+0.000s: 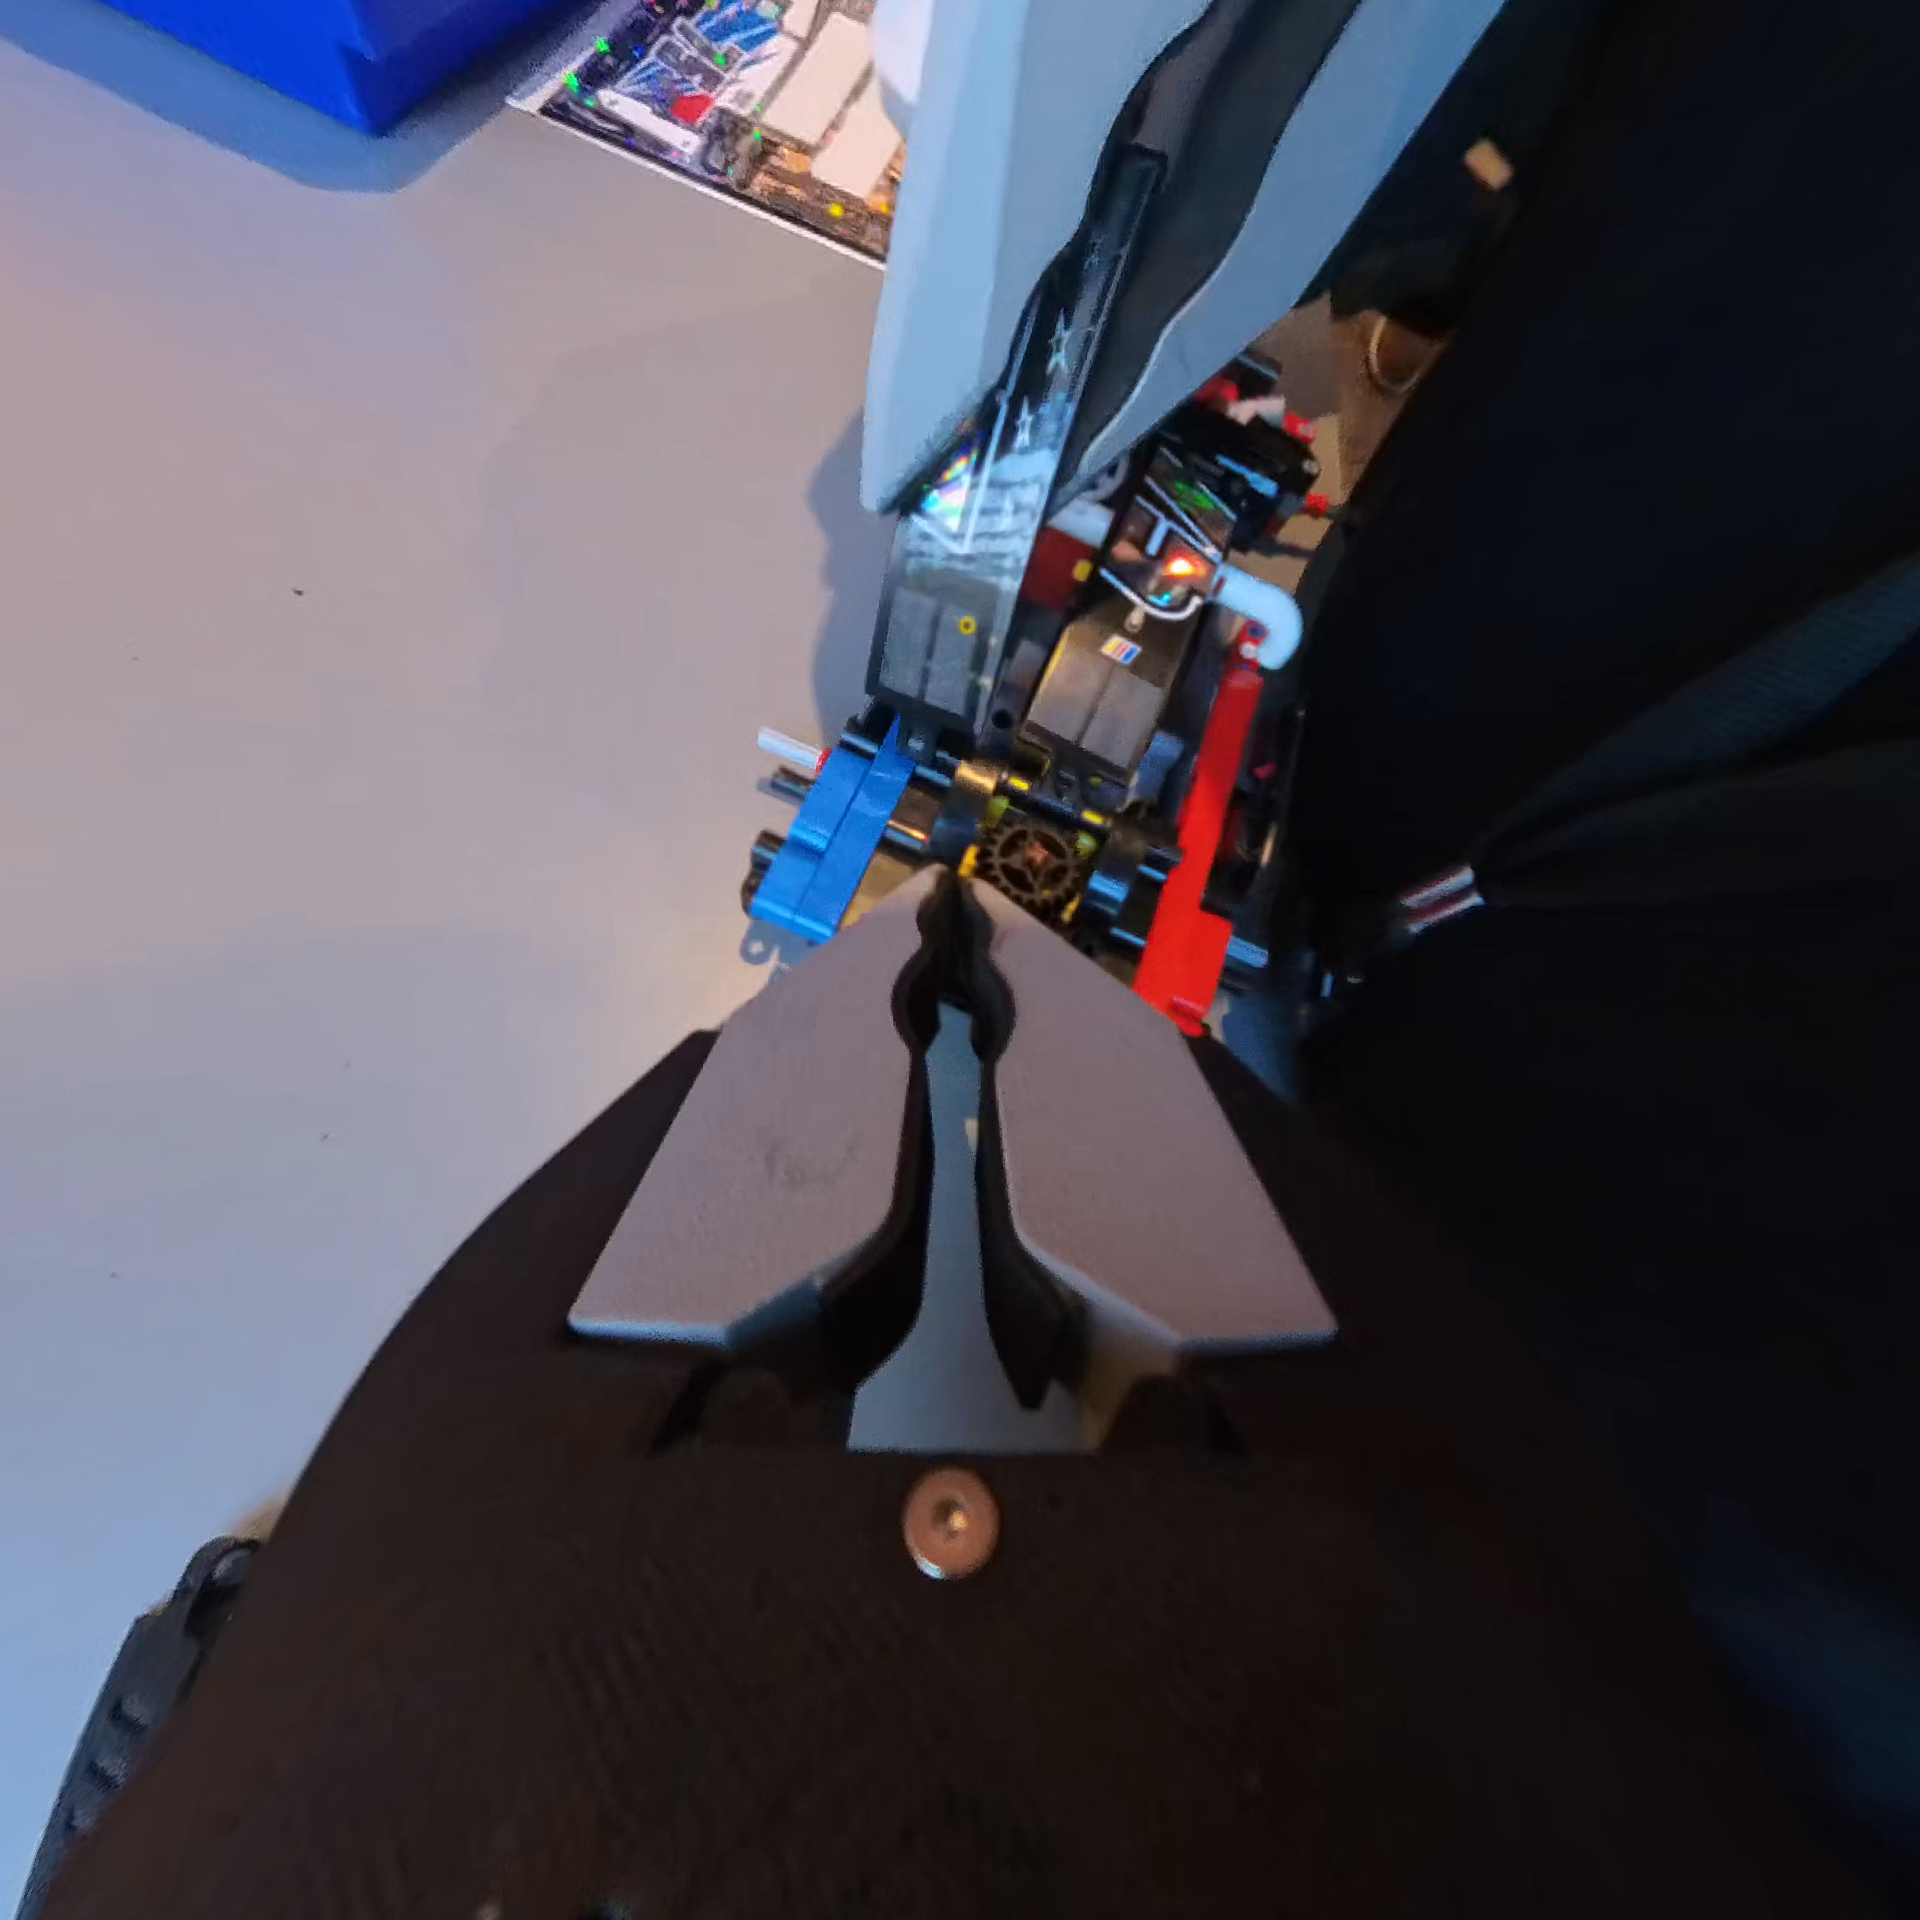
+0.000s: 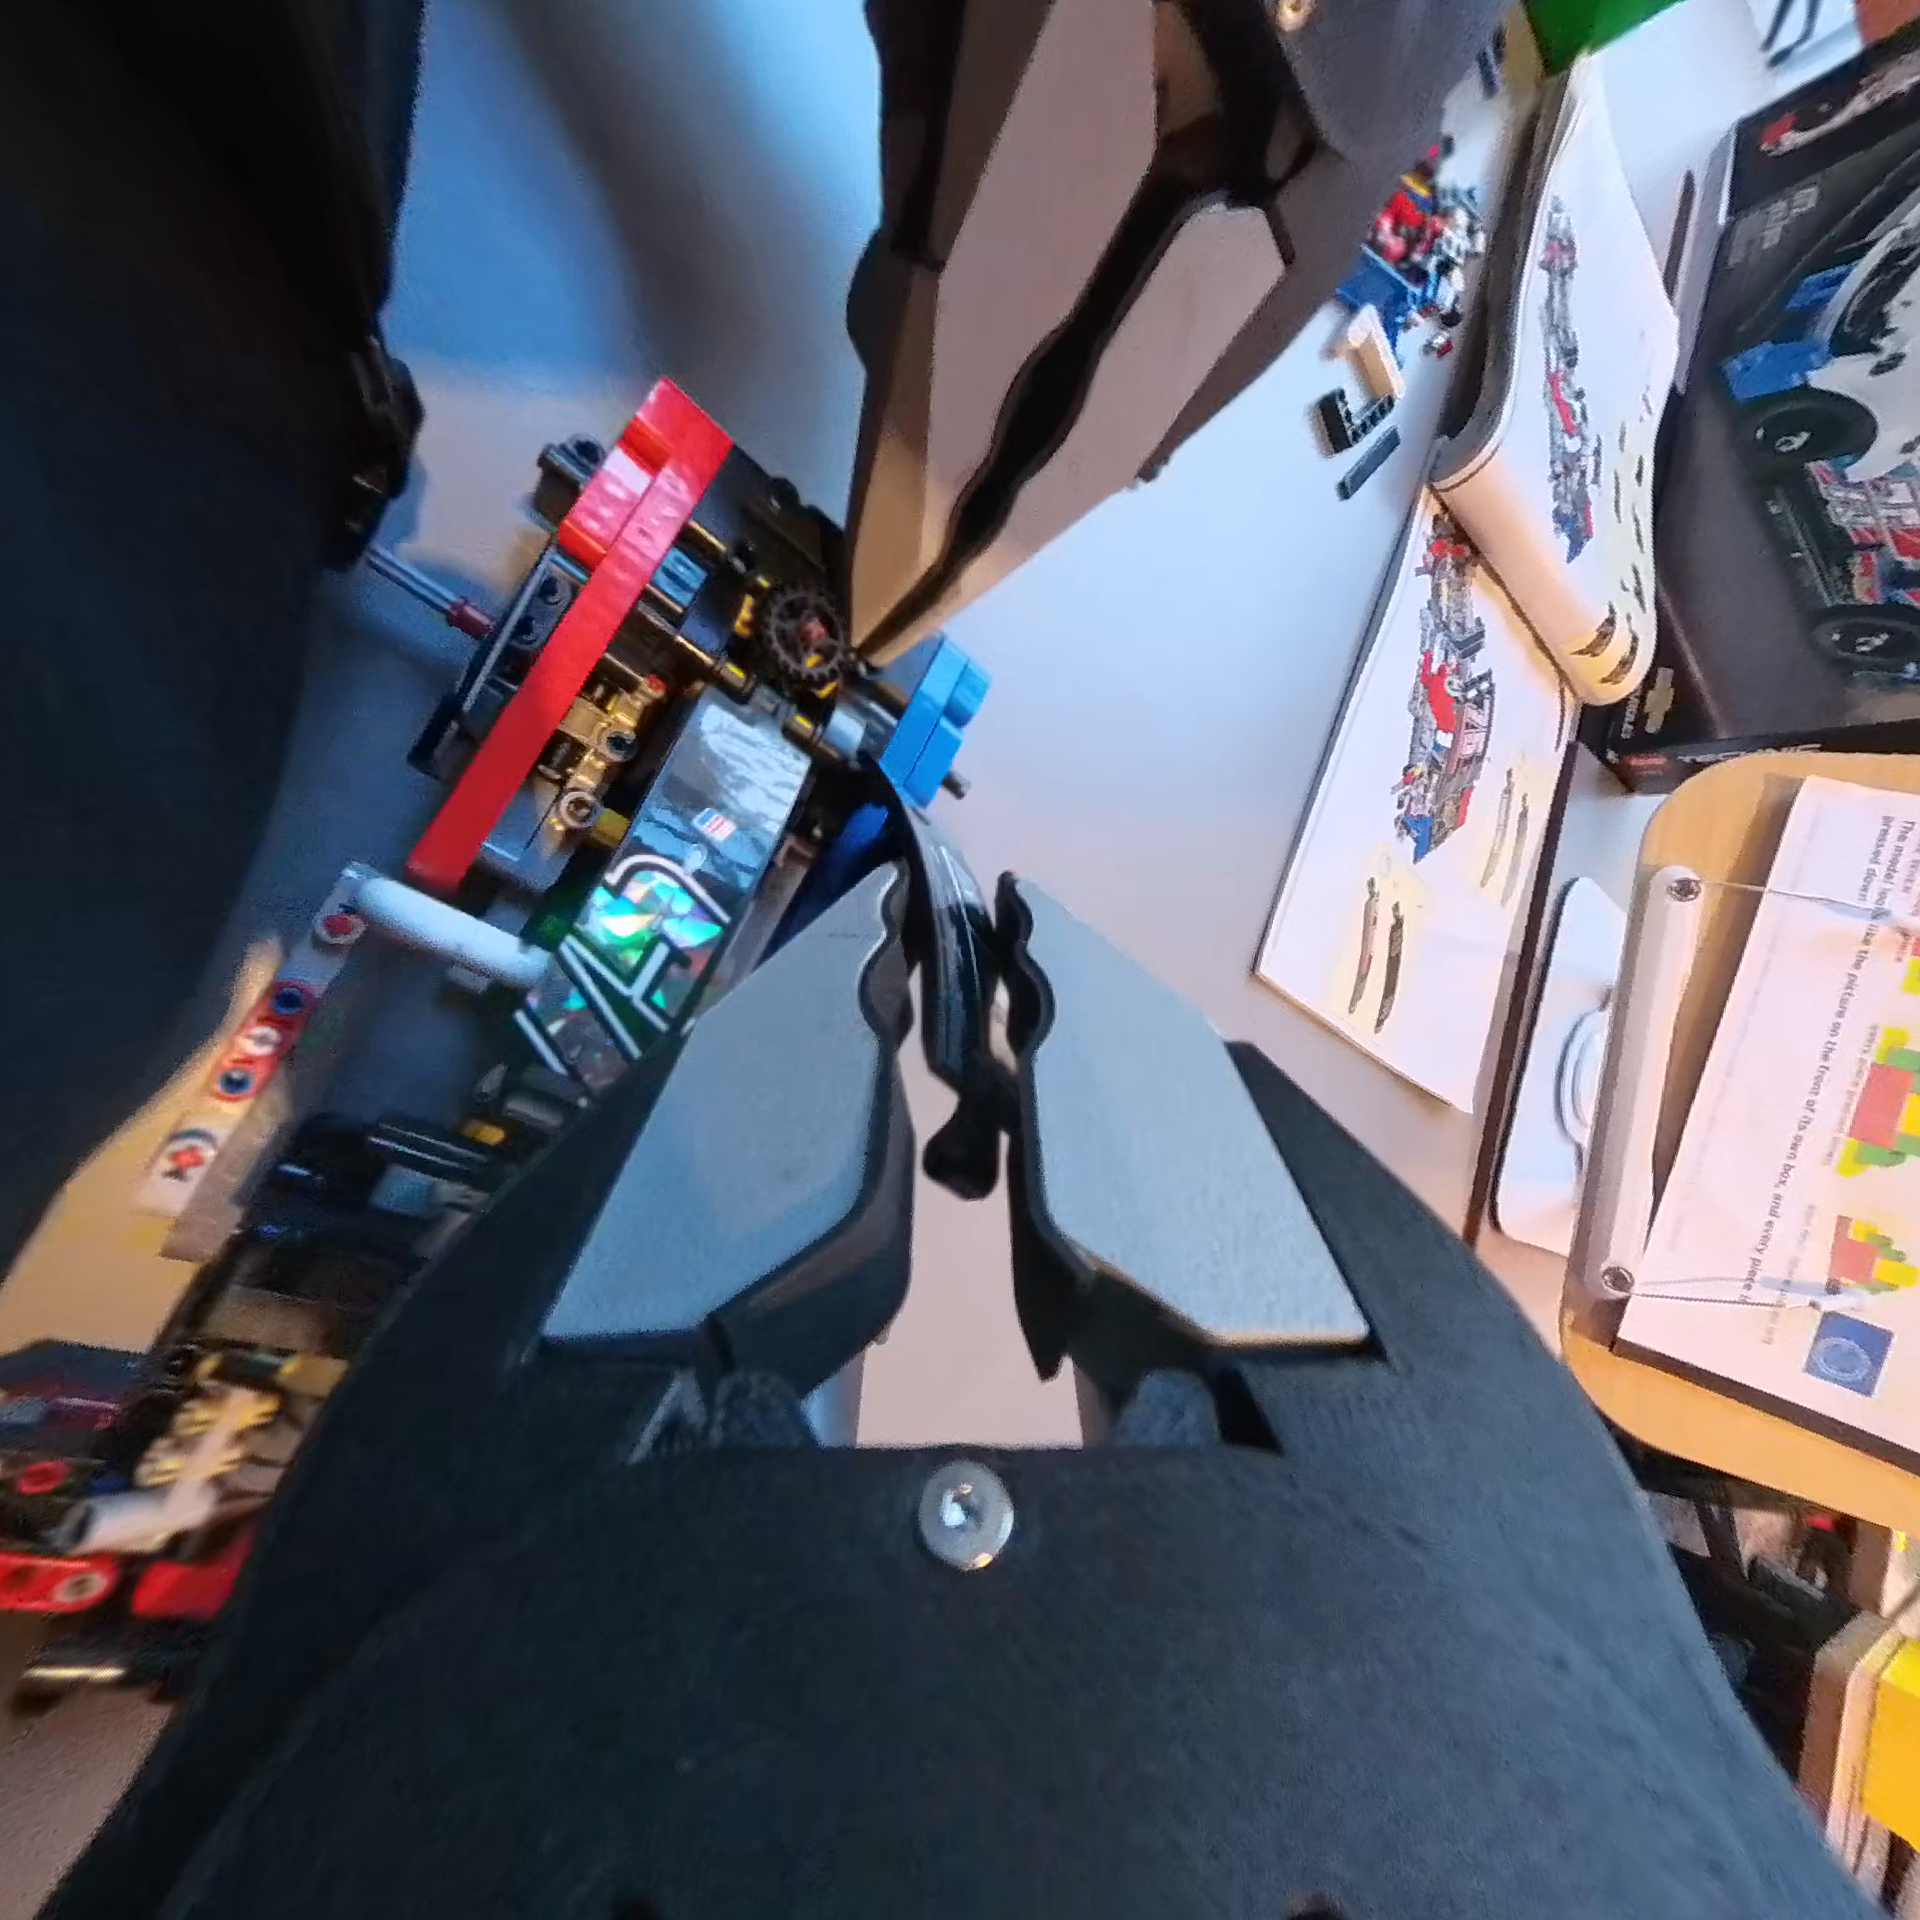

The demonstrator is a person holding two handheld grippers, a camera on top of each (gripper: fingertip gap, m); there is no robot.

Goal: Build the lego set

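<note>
The partly built lego model (image 1: 1101, 727) lies on the pale table, with a red beam (image 1: 1195, 821), a blue piece (image 1: 826, 842) and a black gear (image 1: 1034, 862). My left gripper (image 1: 951, 896) is shut, with its tips against the model right beside the gear. In the right wrist view it comes down from above (image 2: 871, 642) next to the gear (image 2: 800, 629). My right gripper (image 2: 956, 935) is shut on a black curved panel (image 2: 940, 935) at the model's side by the blue piece (image 2: 935, 717). In the left wrist view it reaches in from above (image 1: 987, 488), gripping that stickered panel (image 1: 951, 623).
A blue box (image 1: 312, 52) and an open instruction booklet (image 1: 727, 104) lie at the far edge. The right wrist view shows instruction pages (image 2: 1423, 779), the set's box (image 2: 1818, 364), loose pieces (image 2: 1403, 281) and a wooden board with a sheet (image 2: 1766, 1143). A person's dark clothing (image 1: 1662, 727) is close. The grippers' ends are close to 6 centimeters from one another.
</note>
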